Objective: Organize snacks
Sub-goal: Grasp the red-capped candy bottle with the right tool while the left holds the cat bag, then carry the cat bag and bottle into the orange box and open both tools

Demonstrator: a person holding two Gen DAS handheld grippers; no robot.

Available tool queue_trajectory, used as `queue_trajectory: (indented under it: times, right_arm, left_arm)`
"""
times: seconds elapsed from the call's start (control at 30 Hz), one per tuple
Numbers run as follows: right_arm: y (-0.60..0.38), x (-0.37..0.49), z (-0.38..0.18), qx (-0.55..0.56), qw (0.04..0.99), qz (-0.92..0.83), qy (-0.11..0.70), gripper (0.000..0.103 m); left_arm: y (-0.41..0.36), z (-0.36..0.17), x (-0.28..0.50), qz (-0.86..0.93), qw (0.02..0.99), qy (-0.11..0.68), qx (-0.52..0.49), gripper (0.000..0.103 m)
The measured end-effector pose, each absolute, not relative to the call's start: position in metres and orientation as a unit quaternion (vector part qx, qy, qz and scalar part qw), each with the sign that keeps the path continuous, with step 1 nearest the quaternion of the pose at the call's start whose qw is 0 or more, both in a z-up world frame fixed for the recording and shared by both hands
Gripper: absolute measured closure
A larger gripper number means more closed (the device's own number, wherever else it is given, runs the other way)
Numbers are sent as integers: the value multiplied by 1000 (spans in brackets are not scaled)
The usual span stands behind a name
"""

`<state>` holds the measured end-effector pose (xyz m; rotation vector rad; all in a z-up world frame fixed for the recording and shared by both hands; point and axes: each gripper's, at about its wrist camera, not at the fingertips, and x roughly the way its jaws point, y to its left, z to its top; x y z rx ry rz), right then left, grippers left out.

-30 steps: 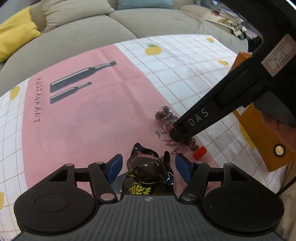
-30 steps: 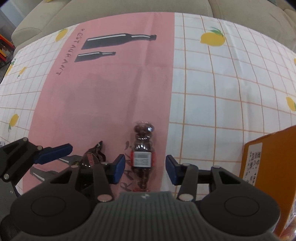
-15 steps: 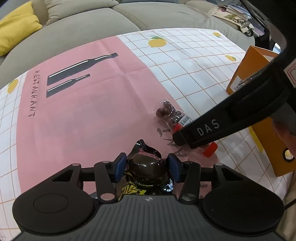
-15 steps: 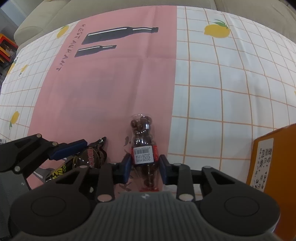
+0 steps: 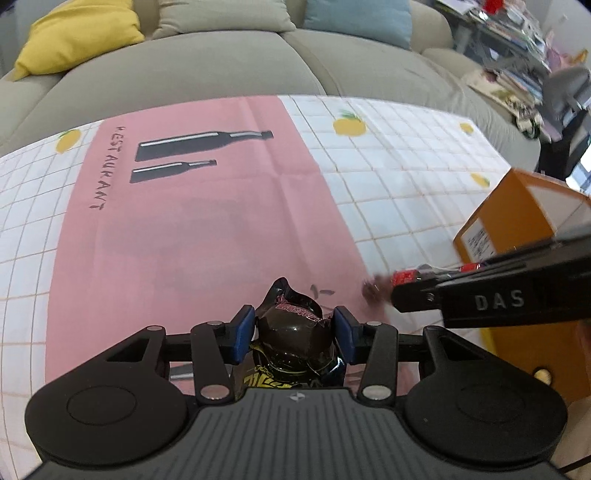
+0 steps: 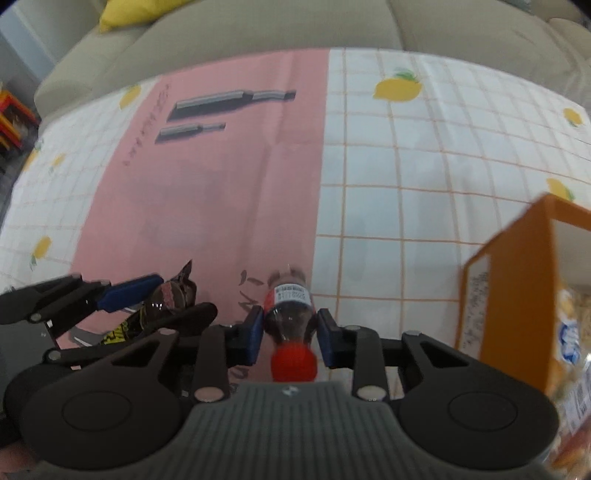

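Note:
A dark glossy snack packet (image 5: 295, 339) with yellow print sits between the blue pads of my left gripper (image 5: 294, 325), whose jaws are closing and pressing on its sides. A small clear bottle of brown candy (image 6: 290, 295) with a white label and a red cap (image 6: 293, 362) is held off the cloth by my right gripper (image 6: 290, 334), which is shut on it. In the left wrist view the right gripper (image 5: 402, 299) carries the blurred bottle (image 5: 406, 277) at the right. In the right wrist view the left gripper (image 6: 155, 295) and its packet (image 6: 170, 295) are at the left.
An open orange box (image 6: 517, 295) with snack packs inside stands at the right, also visible as the orange box (image 5: 517, 229) behind the right gripper. A pink and white checked tablecloth (image 5: 207, 229) covers the table. A grey sofa (image 5: 184, 66) with a yellow cushion (image 5: 74, 33) lies beyond.
Both grippers closed, the left on the dark packet, the right on the candy bottle. The right gripper then lifted the bottle off the cloth and carried it right, toward the orange box.

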<state>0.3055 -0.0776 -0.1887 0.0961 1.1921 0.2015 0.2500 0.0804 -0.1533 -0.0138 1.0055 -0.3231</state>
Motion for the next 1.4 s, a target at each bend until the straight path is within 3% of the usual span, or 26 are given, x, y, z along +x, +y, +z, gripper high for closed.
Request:
queue_trajectory:
  times: [0.5, 0.93, 1.13, 1.4]
  right_arm:
    - [-138, 226, -102, 85, 877, 105, 461, 74]
    - [-250, 162, -51, 80, 900, 45, 425, 74]
    - [-308, 145, -52, 59, 894, 8, 444, 74]
    - [-356, 151, -85, 24, 871, -8, 491, 74]
  left_arm:
    - [57, -77, 208, -145, 887, 433, -73, 51]
    - [-39, -18, 188, -258, 874, 410, -49, 51]
    - [-108, -15, 192, -319, 850, 419, -16, 51]
    - [-175, -51, 200, -345, 820, 455, 46, 51]
